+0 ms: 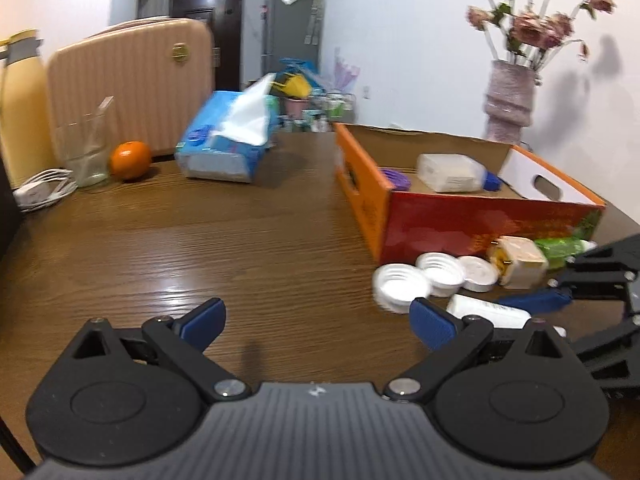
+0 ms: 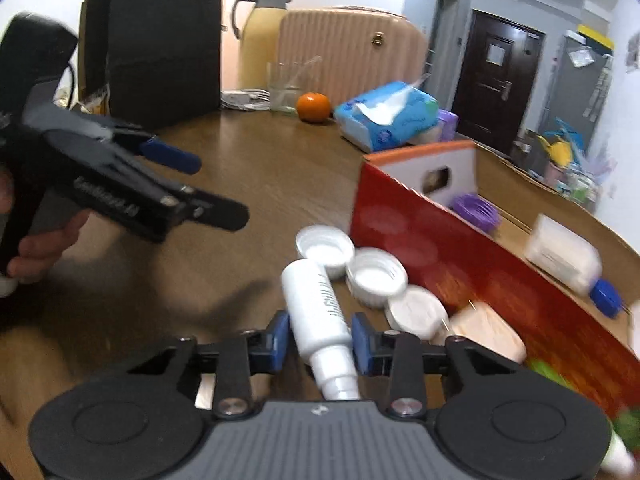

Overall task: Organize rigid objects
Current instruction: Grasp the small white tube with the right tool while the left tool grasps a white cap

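In the right wrist view my right gripper [image 2: 320, 340] is shut on a white bottle [image 2: 314, 304] lying on the wooden table, a blue pad against each side. Three white caps [image 2: 376, 276] lie just beyond it, against the red wall of the cardboard box [image 2: 460, 248]. A cream block [image 2: 488, 332] and a green item [image 1: 560, 250] sit beside them. My left gripper [image 1: 316, 320] stands open with nothing in it, left of the caps [image 1: 440, 272]. The box holds a white jug with a blue cap [image 1: 448, 172] and a purple item [image 1: 396, 178].
Along the back of the table stand a blue tissue pack [image 1: 228, 144], an orange [image 1: 130, 159], a glass [image 1: 84, 152], a white cable [image 1: 44, 192], a pink suitcase [image 1: 132, 88] and a yellow thermos [image 2: 260, 36]. A flower vase [image 1: 510, 100] stands behind the box, and a black bag [image 2: 160, 40] at the far left.
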`<act>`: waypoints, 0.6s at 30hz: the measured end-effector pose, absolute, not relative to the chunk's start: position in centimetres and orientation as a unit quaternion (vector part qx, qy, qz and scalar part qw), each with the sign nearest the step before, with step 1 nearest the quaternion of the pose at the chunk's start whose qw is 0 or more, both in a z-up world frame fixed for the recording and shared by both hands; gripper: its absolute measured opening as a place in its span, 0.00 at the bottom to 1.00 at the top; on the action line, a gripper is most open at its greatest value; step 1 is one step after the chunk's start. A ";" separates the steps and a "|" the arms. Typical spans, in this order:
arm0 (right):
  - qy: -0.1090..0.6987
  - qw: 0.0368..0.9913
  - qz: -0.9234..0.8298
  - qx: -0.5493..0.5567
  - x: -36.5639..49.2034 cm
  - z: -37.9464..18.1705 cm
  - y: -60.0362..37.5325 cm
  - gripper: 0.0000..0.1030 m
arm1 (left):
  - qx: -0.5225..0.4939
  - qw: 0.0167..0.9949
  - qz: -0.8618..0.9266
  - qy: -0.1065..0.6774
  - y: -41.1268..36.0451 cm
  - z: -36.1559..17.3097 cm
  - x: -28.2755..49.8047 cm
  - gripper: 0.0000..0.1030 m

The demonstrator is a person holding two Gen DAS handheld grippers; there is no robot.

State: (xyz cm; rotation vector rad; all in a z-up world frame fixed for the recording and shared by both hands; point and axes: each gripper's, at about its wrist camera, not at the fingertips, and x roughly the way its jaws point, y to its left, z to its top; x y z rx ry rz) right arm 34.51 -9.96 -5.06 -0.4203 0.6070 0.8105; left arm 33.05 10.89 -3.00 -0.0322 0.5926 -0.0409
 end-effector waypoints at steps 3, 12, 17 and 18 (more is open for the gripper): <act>0.292 0.878 0.333 -0.183 32.8 -5.2 -12.6 0.30 | -0.009 0.954 -0.048 0.296 9.4 -3.4 34.1 0.97; 0.314 0.927 0.163 -0.120 31.7 -5.4 -19.9 0.30 | 0.016 0.941 -0.080 0.329 6.4 -5.1 38.2 0.65; 0.304 0.933 0.162 -0.108 32.5 -5.9 -19.8 0.30 | 0.020 0.943 -0.076 0.322 6.3 -5.1 38.0 0.39; 0.305 0.933 0.164 -0.103 32.9 -5.9 -19.8 0.29 | 0.022 0.944 -0.076 0.321 6.3 -5.1 37.9 0.40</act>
